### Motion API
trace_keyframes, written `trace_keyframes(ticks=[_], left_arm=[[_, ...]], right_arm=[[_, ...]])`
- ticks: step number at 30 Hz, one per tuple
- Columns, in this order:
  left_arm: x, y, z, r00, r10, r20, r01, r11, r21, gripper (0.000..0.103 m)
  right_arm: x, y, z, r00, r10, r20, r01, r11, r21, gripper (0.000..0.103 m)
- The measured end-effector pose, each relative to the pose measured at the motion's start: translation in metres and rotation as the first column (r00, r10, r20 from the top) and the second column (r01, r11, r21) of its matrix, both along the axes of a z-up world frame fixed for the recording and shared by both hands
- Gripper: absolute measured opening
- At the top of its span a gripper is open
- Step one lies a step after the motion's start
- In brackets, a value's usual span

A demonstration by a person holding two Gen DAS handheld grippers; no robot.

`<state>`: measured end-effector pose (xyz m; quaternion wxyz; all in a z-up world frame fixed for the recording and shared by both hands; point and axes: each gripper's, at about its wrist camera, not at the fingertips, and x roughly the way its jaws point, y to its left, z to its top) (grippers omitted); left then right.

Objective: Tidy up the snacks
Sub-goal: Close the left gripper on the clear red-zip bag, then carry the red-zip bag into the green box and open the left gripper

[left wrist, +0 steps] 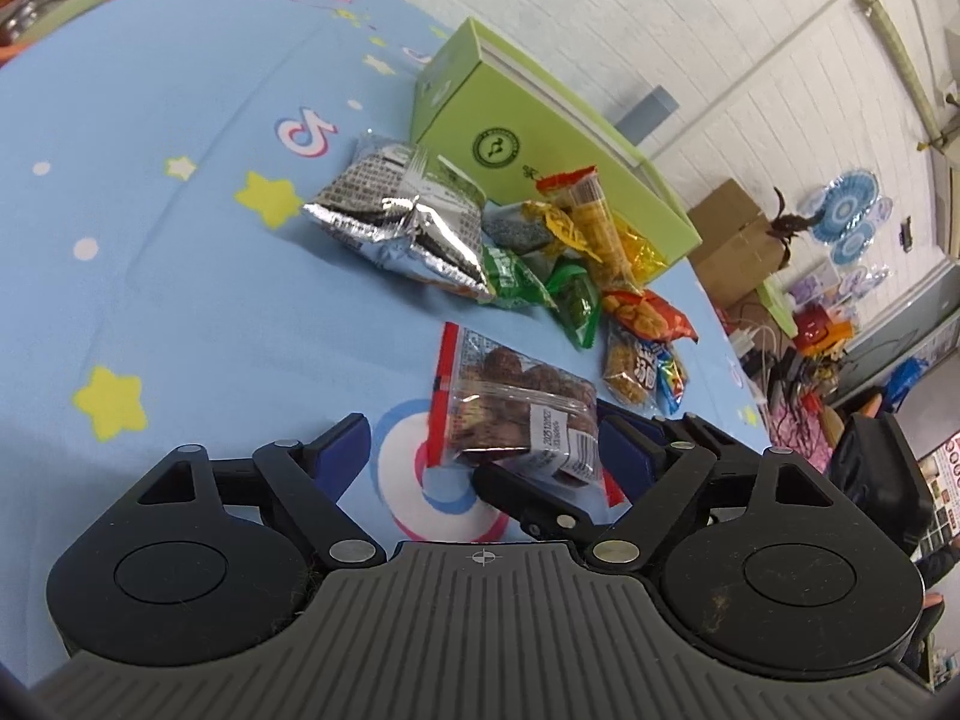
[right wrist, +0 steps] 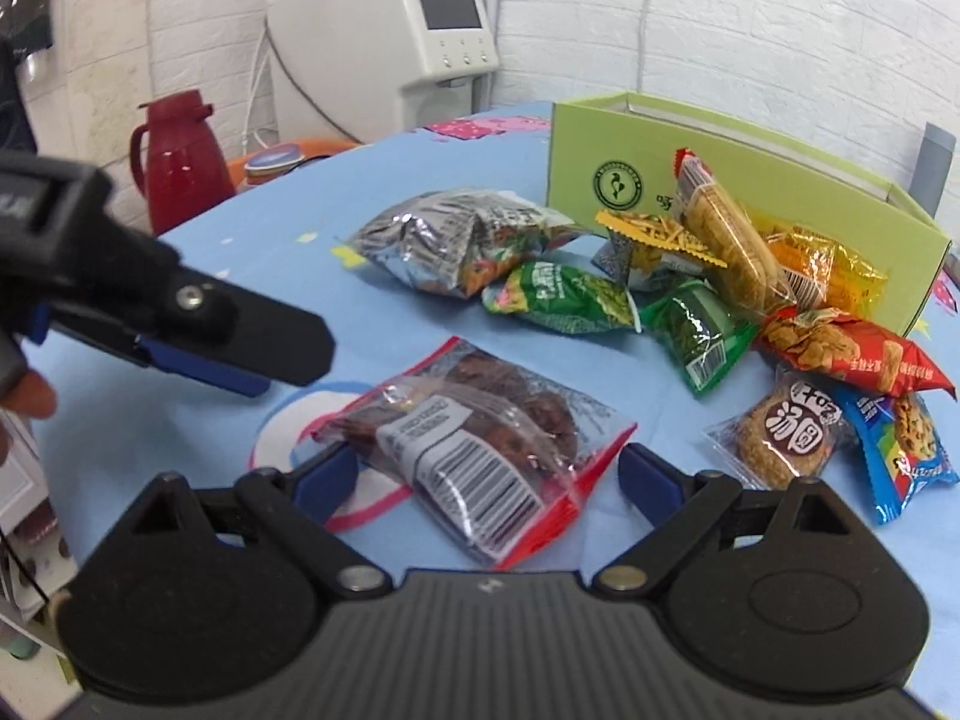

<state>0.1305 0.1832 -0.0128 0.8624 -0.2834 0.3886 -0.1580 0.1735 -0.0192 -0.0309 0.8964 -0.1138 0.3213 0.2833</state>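
Observation:
A clear bag of brown snacks [left wrist: 510, 408] [right wrist: 480, 426], with a red edge and a barcode label, lies flat on the blue star-print tablecloth [left wrist: 150, 210]. My left gripper [left wrist: 480, 426] is open around its far end, and the pads do not press on it. My right gripper [right wrist: 486, 456] is also open and straddles the labelled end. One finger [right wrist: 258, 342] of the left gripper hovers left of the bag in the right wrist view. A black fingertip [left wrist: 528, 498] of the right gripper shows beside the bag in the left wrist view.
Behind the bag lie a silver foil bag [right wrist: 444, 234], green packets [right wrist: 558, 300], and yellow, red and blue packets [right wrist: 840, 354] in a pile. An open green box [right wrist: 750, 180] stands beyond the pile. A red thermos [right wrist: 180, 162] and a white machine [right wrist: 420, 42] are past the table.

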Motion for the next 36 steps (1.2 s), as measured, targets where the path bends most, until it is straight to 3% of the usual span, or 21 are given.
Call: trace_keyframes(ticks=[4,7,10,12,13,15,17,18,19,20,26,31,36], left_arm=[[0.022,-0.006,0.005,0.999,-0.04,0.022,0.039,0.996,0.078,0.075],[0.039,-0.018,0.003,0.996,-0.089,0.017,0.085,0.981,0.176,0.075],[0.045,-0.031,-0.002,0.989,-0.144,0.024,0.135,0.965,0.224,0.074],[0.043,-0.042,-0.003,0.984,-0.171,0.044,0.154,0.952,0.264,0.07],[0.041,-0.046,-0.004,0.981,-0.186,0.052,0.165,0.948,0.272,0.058],[0.039,-0.05,-0.005,0.978,-0.2,0.052,0.18,0.949,0.26,0.05],[0.039,-0.049,-0.005,0.981,-0.186,0.054,0.167,0.954,0.247,0.045],[0.041,-0.046,-0.006,0.984,-0.172,0.044,0.159,0.963,0.215,0.042],[0.045,-0.043,-0.008,0.984,-0.175,0.021,0.17,0.975,0.144,0.029],[0.048,-0.042,-0.009,0.987,-0.159,0.007,0.157,0.982,0.107,0.029],[0.052,-0.061,0.0,0.989,-0.147,0.016,0.145,0.983,0.114,0.029],[0.057,-0.074,0.028,0.985,-0.144,0.09,0.133,0.984,0.116,0.03],[0.098,-0.076,0.064,0.978,-0.121,0.171,0.097,0.985,0.14,0.032]], right_arm=[[-0.001,-0.005,0.001,1.0,-0.012,-0.007,0.012,1.0,0.014,0.093],[-0.006,-0.012,0.004,0.999,-0.03,-0.02,0.031,0.999,0.039,0.093],[-0.016,-0.017,0.003,0.999,-0.034,-0.041,0.037,0.995,0.088,0.094],[-0.017,-0.015,0.002,0.999,-0.016,-0.037,0.02,0.994,0.107,0.093],[-0.016,-0.014,0.001,0.999,-0.004,-0.032,0.008,0.994,0.113,0.09],[-0.01,-0.012,0.002,1.0,-0.012,-0.019,0.014,0.995,0.102,0.082],[-0.002,-0.019,0.004,0.999,-0.003,-0.04,0.009,0.99,0.14,0.08],[-0.001,-0.022,0.004,0.999,0.0,-0.045,0.006,0.989,0.147,0.078],[-0.001,-0.023,0.005,0.999,0.002,-0.044,0.005,0.989,0.15,0.078],[-0.002,-0.024,0.004,0.999,0.003,-0.042,0.003,0.988,0.151,0.078],[-0.003,-0.038,0.007,0.999,-0.035,-0.037,0.041,0.982,0.186,0.079],[-0.006,-0.051,0.029,0.998,-0.056,0.039,0.046,0.977,0.207,0.082],[0.033,-0.053,0.059,0.992,-0.051,0.116,0.025,0.976,0.216,0.082]])
